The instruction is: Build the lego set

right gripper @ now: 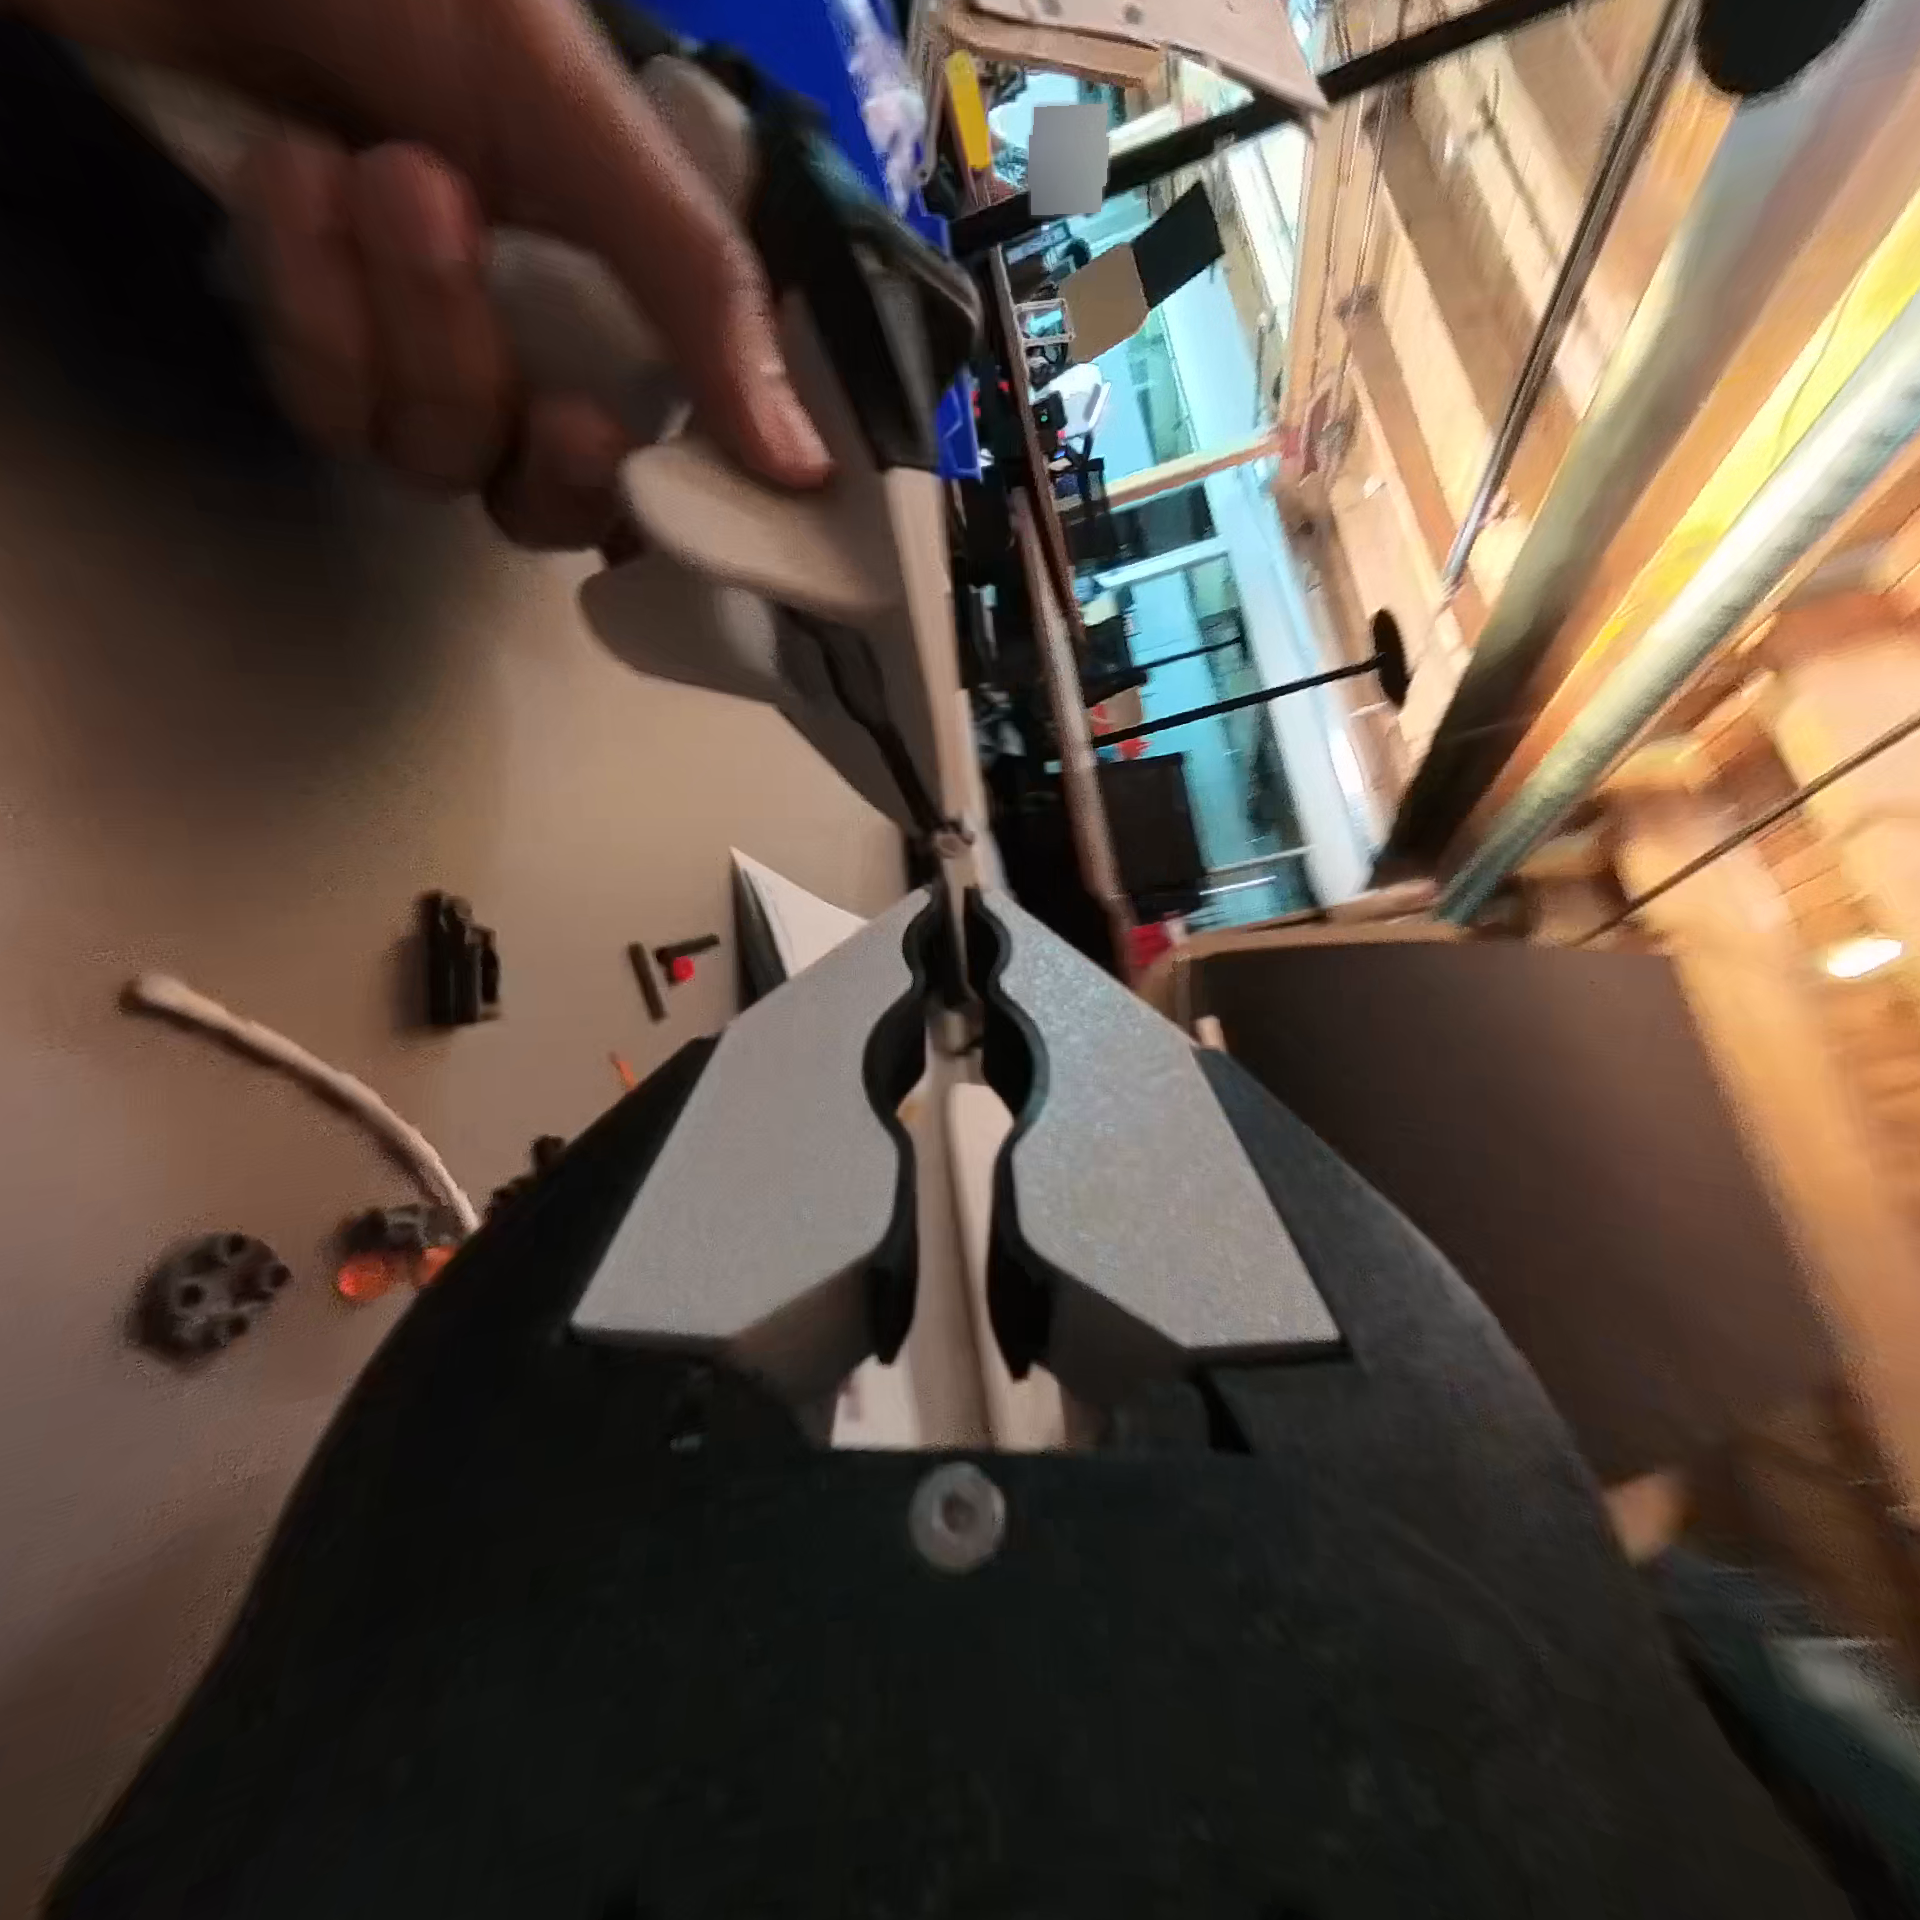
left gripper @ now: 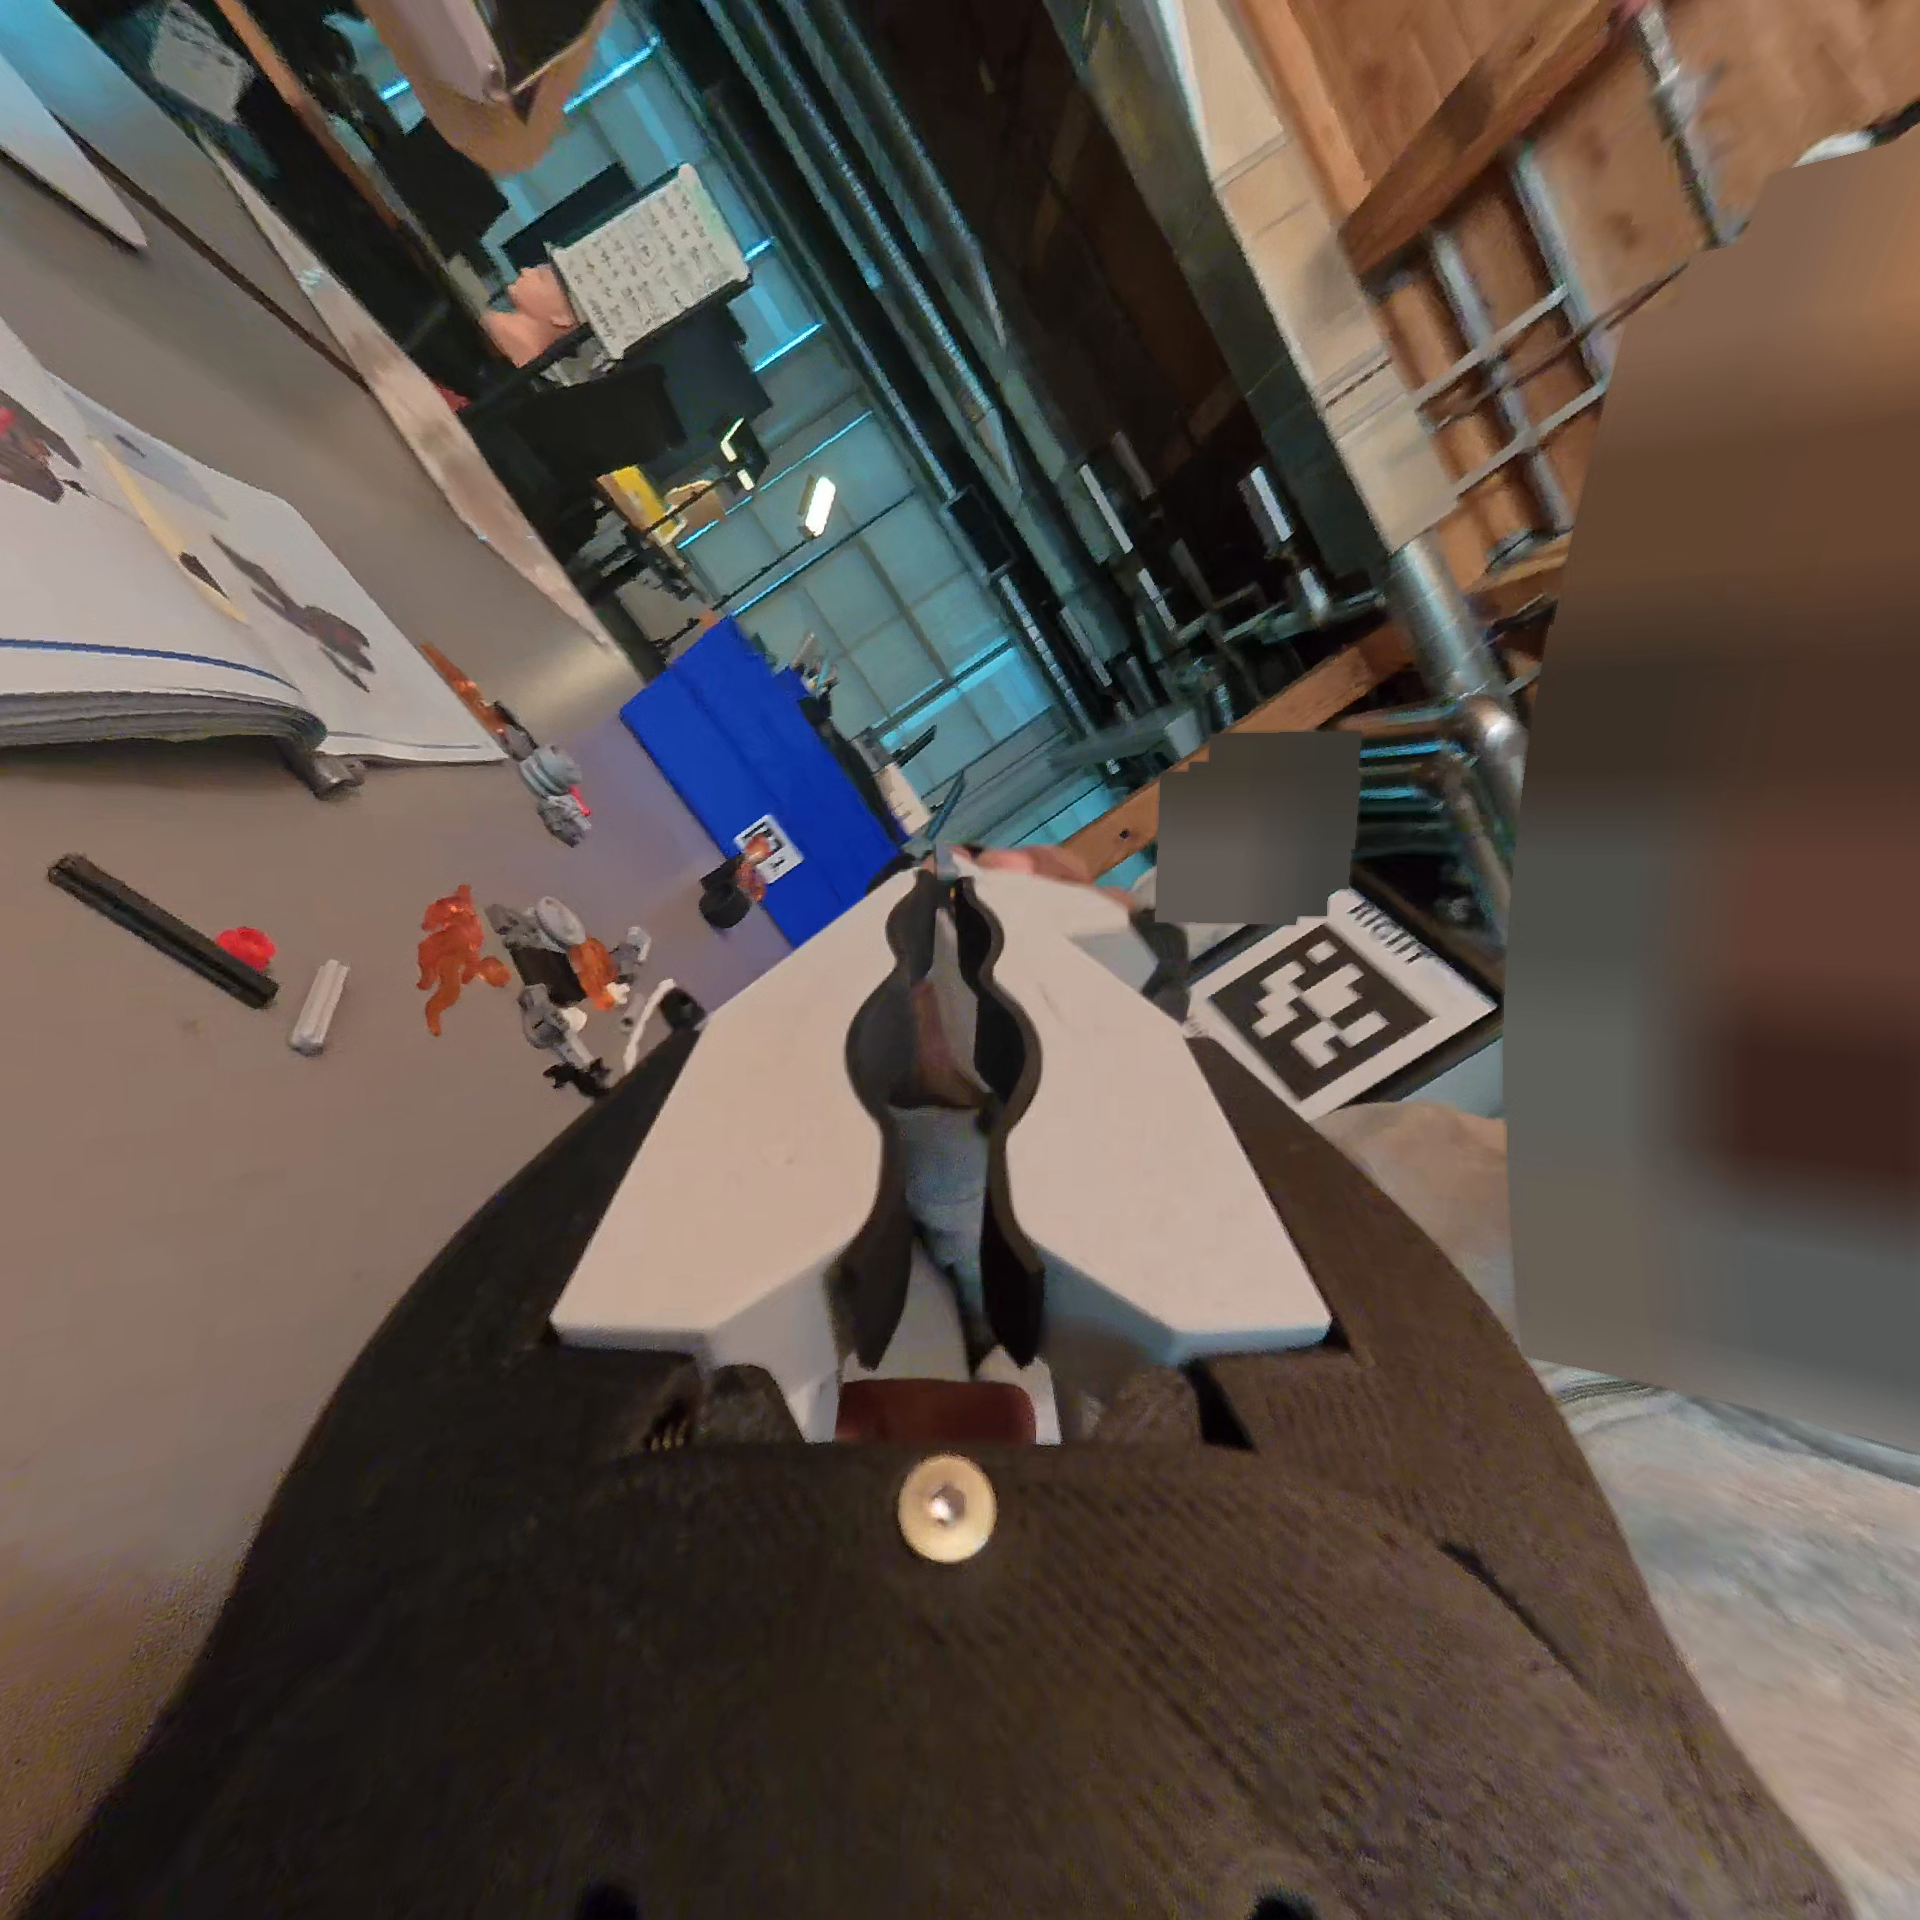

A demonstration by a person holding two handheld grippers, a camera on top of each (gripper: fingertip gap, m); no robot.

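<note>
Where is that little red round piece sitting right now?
In the left wrist view, the red round piece lies on the grey table at the left, touching the long black bar, with a small grey piece just beside it.

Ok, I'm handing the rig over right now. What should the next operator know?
Left gripper: fingers closed, raised off the table.
Right gripper: fingers closed, tip to tip with the left.
A small part sits where the tips meet; which gripper grips it is unclear.
On the table: open instruction booklet, partly built model, orange flame piece, black bar, red round piece, light grey piece.
Done: a small grey and black assembly.
Left: seat the small part, add the loose pieces.
</note>
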